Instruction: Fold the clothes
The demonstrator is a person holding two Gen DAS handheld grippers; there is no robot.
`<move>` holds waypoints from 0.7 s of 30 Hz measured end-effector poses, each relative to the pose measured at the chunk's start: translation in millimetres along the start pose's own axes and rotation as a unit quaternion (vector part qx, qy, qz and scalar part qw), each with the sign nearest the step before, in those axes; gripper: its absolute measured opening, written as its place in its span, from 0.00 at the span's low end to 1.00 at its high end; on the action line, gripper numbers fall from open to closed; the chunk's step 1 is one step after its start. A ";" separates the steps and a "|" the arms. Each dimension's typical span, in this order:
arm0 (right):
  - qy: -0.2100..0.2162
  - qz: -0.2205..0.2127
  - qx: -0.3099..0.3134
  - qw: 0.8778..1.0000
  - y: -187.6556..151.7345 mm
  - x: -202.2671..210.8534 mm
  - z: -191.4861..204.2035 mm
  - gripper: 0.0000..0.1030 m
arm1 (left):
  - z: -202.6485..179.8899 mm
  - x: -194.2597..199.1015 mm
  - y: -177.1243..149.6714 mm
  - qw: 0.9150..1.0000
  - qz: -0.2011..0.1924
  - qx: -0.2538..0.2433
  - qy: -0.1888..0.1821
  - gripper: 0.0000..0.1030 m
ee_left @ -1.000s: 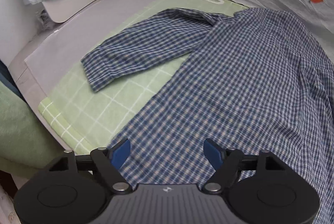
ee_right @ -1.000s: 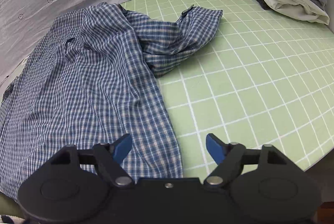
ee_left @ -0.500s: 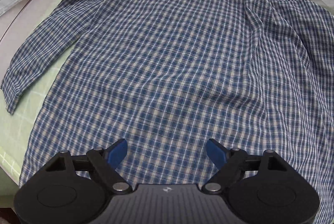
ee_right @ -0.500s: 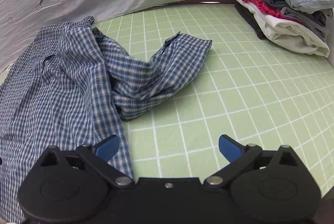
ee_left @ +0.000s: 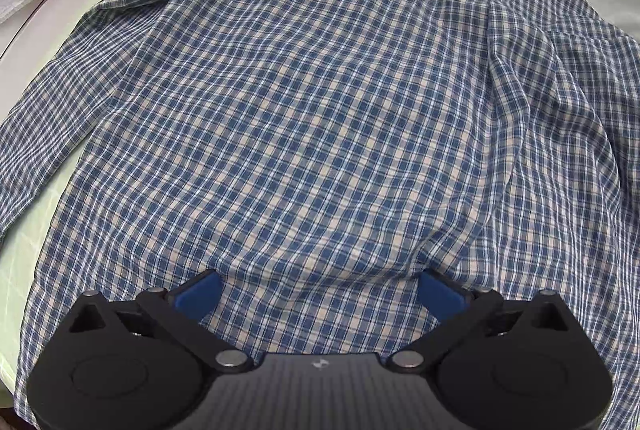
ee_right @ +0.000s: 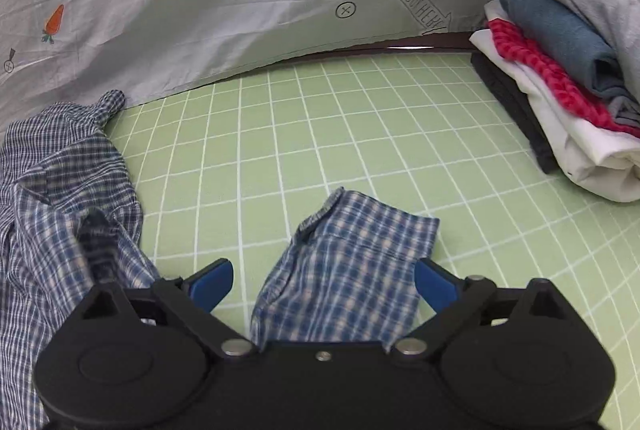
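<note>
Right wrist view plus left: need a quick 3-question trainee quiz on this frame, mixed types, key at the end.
1. True or false: the right gripper has clamped the plaid shirt by its cuff.
2. Where is the stack of folded clothes? A) far right of the green grid mat B) under the shirt C) off the mat
3. Fill in: the left gripper hovers over the shirt's ____.

Key: 1 false, the cuff lies between spread fingers; 2 A; 3 back panel.
</note>
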State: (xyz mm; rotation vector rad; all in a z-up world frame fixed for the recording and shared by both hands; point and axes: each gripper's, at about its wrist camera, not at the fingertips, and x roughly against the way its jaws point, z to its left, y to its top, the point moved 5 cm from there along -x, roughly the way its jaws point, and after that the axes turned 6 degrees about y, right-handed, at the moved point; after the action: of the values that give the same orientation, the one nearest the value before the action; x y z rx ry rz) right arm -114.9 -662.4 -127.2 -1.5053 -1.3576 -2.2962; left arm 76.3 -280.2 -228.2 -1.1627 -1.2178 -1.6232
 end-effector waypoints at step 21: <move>0.006 -0.090 -0.029 0.995 60.4 2.8 -56.7 0.04 | -6.1 10.9 8.9 1.000 -0.027 0.013 0.003 1.00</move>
State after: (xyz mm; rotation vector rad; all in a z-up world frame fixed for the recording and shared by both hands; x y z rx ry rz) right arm -126.2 -737.7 -94.4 -1.4358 -1.4940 -2.4665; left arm 80.4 -288.9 -216.2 -1.1167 -1.2716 -1.6444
